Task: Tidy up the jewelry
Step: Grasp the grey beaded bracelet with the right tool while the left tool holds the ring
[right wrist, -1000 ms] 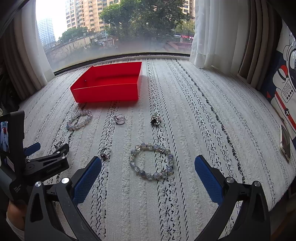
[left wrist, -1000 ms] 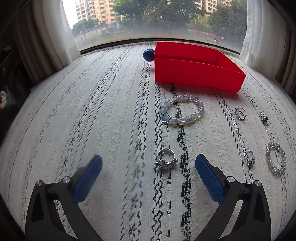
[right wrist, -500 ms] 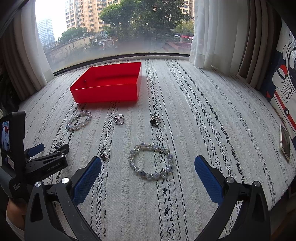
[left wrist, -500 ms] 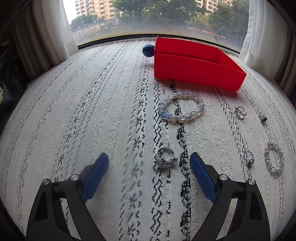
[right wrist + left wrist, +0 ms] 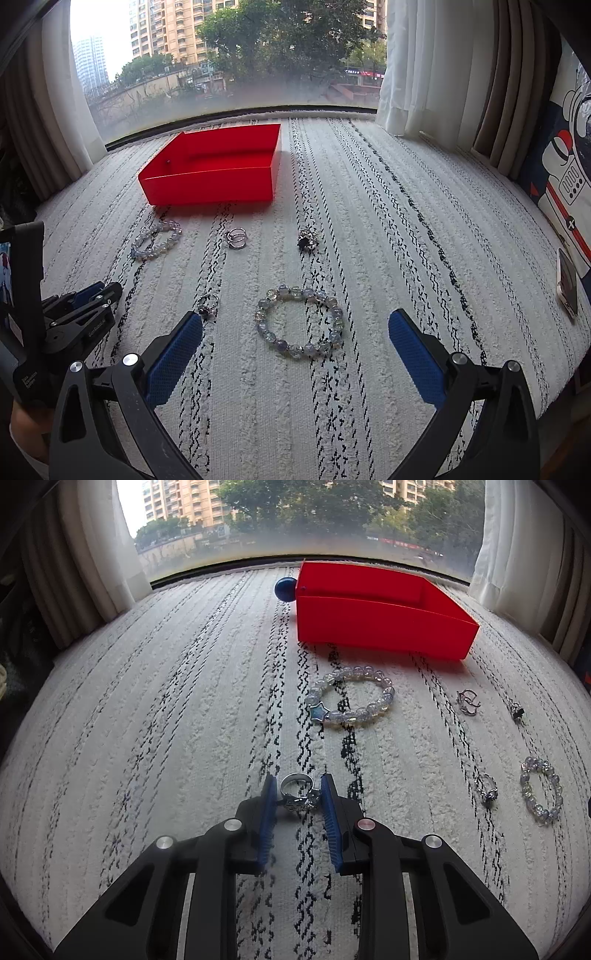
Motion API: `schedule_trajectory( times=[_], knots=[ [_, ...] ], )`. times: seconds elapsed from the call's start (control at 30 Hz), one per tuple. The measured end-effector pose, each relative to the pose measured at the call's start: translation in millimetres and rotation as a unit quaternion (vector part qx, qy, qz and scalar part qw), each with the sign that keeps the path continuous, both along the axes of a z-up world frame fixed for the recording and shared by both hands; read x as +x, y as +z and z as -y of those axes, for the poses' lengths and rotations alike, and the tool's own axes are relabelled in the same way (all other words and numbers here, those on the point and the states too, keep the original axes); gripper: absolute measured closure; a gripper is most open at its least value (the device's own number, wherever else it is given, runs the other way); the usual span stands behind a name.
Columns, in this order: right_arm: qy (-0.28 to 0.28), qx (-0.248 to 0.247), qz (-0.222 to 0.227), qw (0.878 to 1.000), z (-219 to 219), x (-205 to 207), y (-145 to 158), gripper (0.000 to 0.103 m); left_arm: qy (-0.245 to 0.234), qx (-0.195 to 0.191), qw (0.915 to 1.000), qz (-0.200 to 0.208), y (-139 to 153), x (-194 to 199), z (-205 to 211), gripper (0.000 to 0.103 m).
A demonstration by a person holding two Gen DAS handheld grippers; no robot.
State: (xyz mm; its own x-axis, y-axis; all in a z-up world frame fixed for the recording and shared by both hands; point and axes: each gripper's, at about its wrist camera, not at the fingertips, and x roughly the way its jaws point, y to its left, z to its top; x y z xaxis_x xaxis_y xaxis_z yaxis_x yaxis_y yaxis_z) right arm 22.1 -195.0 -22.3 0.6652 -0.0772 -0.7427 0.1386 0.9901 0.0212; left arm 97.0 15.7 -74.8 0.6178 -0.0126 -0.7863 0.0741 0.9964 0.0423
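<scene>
My left gripper (image 5: pixel 298 786) is shut on a silver ring (image 5: pixel 297 794) that rests on the white patterned cloth. Beyond it lie a star-charm bead bracelet (image 5: pixel 351 698) and the empty red box (image 5: pixel 380 616). To the right lie a double silver ring (image 5: pixel 467 701), a dark-stone ring (image 5: pixel 516 710), a small gem ring (image 5: pixel 487 792) and a second bead bracelet (image 5: pixel 541 790). My right gripper (image 5: pixel 295 332) is open, hovering over that bead bracelet (image 5: pixel 299 321). The red box (image 5: pixel 214 173) and the left gripper (image 5: pixel 85 299) also show in the right wrist view.
A blue ball (image 5: pixel 285 589) sits at the box's far left corner. Curtains (image 5: pixel 417 66) hang at both sides of the window. A phone (image 5: pixel 567 282) lies at the cloth's right edge, by a printed cushion (image 5: pixel 565 166).
My left gripper moved forward and closed its jaws from wide open onto the silver ring. My right gripper has stayed in place, open.
</scene>
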Motion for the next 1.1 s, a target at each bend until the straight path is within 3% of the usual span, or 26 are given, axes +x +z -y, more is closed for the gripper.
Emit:
schedule_trajectory(
  times=[0.4,0.67,0.83,1.1],
  knots=[
    [-0.002,0.000,0.000,1.000,1,0,0,0.004,-0.003,0.001,1.0000,0.000,3,-4,-1,0.080],
    [-0.005,-0.002,0.006,1.000,-1,-1,1,0.004,-0.013,0.015,0.9997,0.014,17,-34,-4,0.080],
    [-0.008,-0.008,0.000,1.000,-1,1,-2,0.004,-0.023,-0.007,0.9994,0.026,26,-43,-10,0.080],
    [-0.003,-0.021,0.010,1.000,1,7,-2,0.004,-0.028,0.000,0.9989,0.037,29,-45,-13,0.080]
  ],
)
